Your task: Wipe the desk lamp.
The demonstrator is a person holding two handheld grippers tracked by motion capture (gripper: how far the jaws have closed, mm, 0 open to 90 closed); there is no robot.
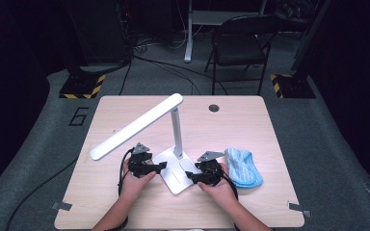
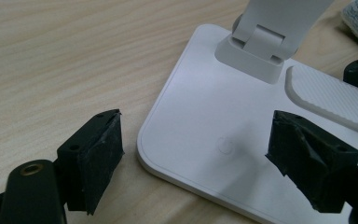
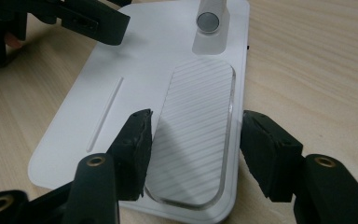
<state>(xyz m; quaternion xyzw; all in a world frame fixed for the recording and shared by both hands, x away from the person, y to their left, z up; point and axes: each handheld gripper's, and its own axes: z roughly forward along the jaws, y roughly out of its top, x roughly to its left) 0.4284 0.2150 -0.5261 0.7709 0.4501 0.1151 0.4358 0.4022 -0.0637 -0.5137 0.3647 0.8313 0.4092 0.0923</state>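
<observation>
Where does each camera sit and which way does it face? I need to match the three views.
High view: above the person's side, facing forward and down on table; forearms, left gripper, right gripper.
Left gripper view: over the lamp base corner, own jaws.
Right gripper view: over the ribbed pad, own jaws.
Shared: the lamp base.

Both grippers black: left gripper [image 1: 150, 167], right gripper [image 1: 200, 176]; grey three-cornered top plates, brass-ringed screw holes, rough-taped pads, black cables trailing.

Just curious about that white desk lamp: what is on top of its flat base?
On the lamp base stand the lamp's post and a ribbed oval pad; a round button mark sits near one corner. The right gripper covers the pad's lower edges.
</observation>
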